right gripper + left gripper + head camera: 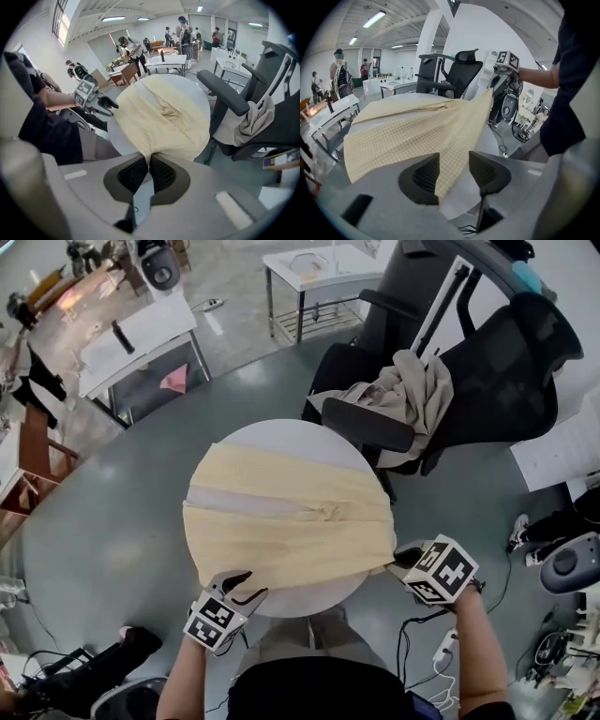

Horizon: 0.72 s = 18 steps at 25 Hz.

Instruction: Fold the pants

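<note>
Pale yellow checked pants (291, 521) lie spread across a round white table (309, 432). My right gripper (401, 561) is at the table's near right edge, shut on the pants' near right corner, which rises off the table toward it. In the right gripper view the cloth (164, 117) runs straight into the closed jaws of the right gripper (149, 161). My left gripper (246, 585) is at the near left edge. Its jaws stand apart, and in the left gripper view the pants' edge (417, 126) hangs loosely between the left gripper's (453, 159) pads.
A black office chair (506, 362) with a beige garment (412, 395) draped over its arm stands just behind the table at the right. White work tables (141, 334) and people are further back. A power strip (442, 645) and cables lie on the floor at the near right.
</note>
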{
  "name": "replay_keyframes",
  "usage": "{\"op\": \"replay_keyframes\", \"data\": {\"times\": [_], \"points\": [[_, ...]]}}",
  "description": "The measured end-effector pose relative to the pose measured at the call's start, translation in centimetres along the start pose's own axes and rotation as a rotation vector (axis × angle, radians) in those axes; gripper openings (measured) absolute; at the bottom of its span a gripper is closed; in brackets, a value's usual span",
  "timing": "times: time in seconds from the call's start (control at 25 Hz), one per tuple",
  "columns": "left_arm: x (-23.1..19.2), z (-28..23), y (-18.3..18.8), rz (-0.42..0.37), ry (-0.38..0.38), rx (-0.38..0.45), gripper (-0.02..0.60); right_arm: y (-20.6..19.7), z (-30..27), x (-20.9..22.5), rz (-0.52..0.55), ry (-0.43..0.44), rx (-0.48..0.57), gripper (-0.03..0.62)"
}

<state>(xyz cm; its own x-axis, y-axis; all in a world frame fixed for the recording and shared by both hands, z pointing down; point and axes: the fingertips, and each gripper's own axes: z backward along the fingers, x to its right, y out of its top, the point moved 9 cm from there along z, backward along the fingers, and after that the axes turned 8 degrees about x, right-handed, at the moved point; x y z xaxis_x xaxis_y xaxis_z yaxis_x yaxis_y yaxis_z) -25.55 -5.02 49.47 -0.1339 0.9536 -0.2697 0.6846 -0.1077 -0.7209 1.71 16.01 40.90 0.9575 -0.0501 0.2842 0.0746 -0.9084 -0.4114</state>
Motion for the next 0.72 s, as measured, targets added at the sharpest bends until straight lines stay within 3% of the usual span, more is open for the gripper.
{"op": "replay_keyframes", "data": {"times": [0.16,0.28,0.44,0.6,0.72], "points": [[0.0,1.0,-1.1,0.005,0.036,0.032,0.209,3.0,1.4,0.3,-0.054,0.011,0.041,0.008],[-0.2,0.9,-2.4,-0.046,0.076,0.026,0.210,4.5,2.3,0.7,-0.055,-0.011,0.024,0.008],[-1.0,1.8,-3.7,-0.118,0.185,0.027,0.216,5.8,3.5,0.4,-0.057,-0.014,0.012,0.008],[-2.5,2.5,-4.3,-0.116,0.268,0.019,0.218,6.5,4.7,0.2,-0.071,-0.008,0.033,0.008],[-3.3,2.8,-4.6,-0.124,0.307,0.000,0.159,6.9,5.4,0.0,-0.080,-0.010,0.054,0.008]]}}
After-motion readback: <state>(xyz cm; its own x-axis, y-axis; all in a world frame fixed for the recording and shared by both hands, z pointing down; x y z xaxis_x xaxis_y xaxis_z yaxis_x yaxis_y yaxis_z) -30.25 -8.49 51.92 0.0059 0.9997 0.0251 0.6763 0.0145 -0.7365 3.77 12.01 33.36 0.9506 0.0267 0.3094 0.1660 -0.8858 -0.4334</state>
